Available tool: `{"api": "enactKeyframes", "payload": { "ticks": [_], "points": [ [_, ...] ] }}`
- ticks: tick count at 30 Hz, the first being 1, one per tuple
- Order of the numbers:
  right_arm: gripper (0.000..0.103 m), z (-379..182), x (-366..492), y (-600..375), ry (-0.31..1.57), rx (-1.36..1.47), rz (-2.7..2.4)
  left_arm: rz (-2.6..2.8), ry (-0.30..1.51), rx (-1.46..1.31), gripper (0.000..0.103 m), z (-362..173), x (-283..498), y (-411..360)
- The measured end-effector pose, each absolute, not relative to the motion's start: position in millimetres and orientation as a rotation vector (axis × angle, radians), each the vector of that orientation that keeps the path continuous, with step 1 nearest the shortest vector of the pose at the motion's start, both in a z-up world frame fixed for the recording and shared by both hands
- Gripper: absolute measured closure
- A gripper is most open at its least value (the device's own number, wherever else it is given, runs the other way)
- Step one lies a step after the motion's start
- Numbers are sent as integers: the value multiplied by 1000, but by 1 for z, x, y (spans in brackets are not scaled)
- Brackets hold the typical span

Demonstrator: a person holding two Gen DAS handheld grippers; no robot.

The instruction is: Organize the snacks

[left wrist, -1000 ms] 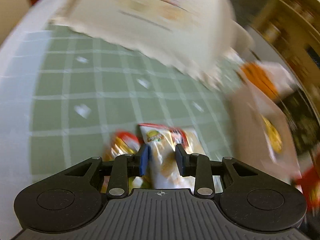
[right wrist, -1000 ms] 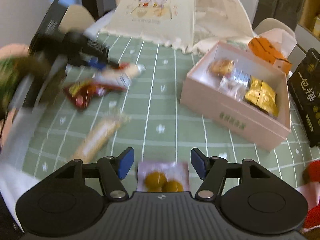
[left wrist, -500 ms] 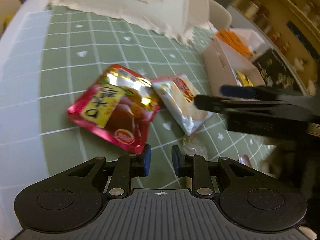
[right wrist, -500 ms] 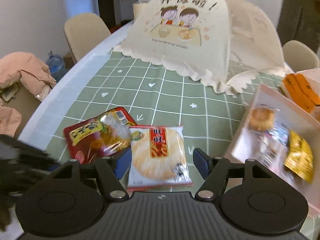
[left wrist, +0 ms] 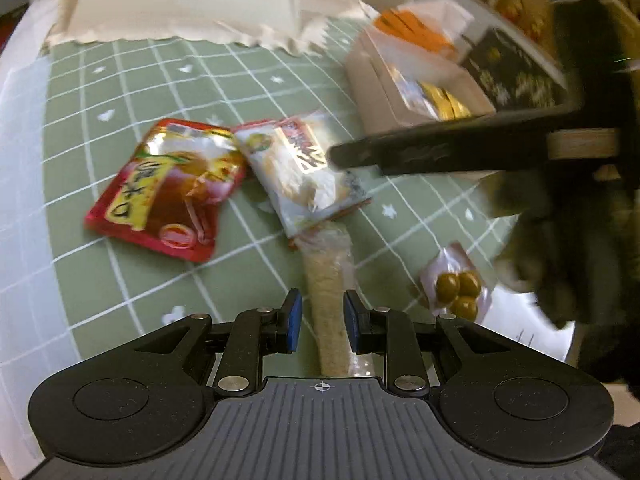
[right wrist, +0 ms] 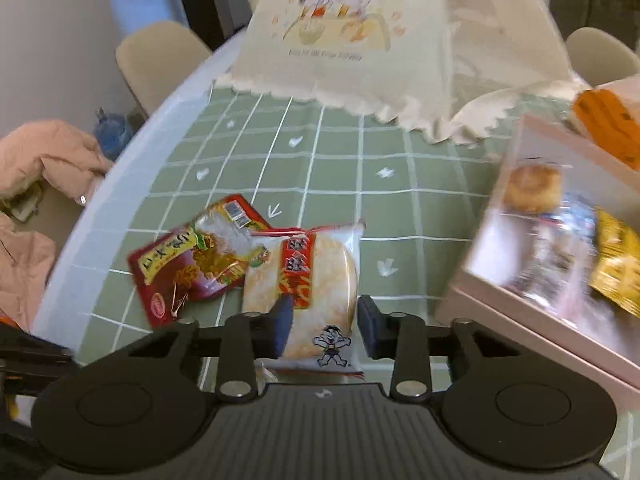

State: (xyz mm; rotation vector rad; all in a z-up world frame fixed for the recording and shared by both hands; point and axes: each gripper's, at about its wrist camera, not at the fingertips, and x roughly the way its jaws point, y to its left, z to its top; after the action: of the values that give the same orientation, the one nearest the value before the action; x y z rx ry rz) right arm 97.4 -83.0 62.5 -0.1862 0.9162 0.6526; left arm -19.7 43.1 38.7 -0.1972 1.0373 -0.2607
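Left gripper [left wrist: 319, 318], black with blue pads, sits low centre in the left wrist view, jaws narrowly apart on either side of a long clear-wrapped beige wafer stick [left wrist: 326, 288]; pad contact cannot be told, so no clear clamp. The stick runs from between the fingers up to the lower edge of a white rice-cracker packet with red label [left wrist: 302, 174]. A red foil snack pouch with yellow panel [left wrist: 168, 186] lies mid left, its right corner overlapping the cracker packet. A small clear pack of three olive-green balls [left wrist: 456, 286] lies lower right, apart from the stick, bare green grid tablecloth [left wrist: 132, 280] between them. The cloth's white edge curves down the left of the frame, near the red pouch.

Right gripper [right wrist: 324, 320] has jaws apart, straddling the lower half of the rice-cracker packet [right wrist: 304, 280], pads not pressing it. In the left view it [left wrist: 440, 148] reaches in from the right, blurred, over the packet's right edge. An open pale-pink cardboard box [right wrist: 532, 328] holding wrapped snacks fills the right of the frame; open cloth lies between it and the packet. A cream mesh food cover with cartoon print [right wrist: 344, 32] stands at the top centre.
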Motion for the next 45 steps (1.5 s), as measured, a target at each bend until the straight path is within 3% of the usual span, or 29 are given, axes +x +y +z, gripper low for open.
{"api": "enactKeyframes", "payload": {
  "ticks": [4,6,8,22,27,37,45],
  "points": [
    [66,72,83,-118,908,-177,623,-243,1060,-155,69,32,-11,27],
    [44,72,75,-130,901,-180,605,-254,1082,-117,68,28,-7,17],
    [36,71,69,-137,882,-183,581,-259,1094,-84,66,23,-4,8],
    [35,40,92,-76,924,-151,625,-99,1090,-185,71,30,-34,59],
    [26,26,109,-44,974,-166,631,-98,1093,-224,70,26,-40,65],
    [21,21,109,-10,957,-339,619,-92,1086,-221,70,28,-43,61],
    [28,34,99,-31,976,-271,641,-81,1079,-235,69,27,-47,62]
  ]
}}
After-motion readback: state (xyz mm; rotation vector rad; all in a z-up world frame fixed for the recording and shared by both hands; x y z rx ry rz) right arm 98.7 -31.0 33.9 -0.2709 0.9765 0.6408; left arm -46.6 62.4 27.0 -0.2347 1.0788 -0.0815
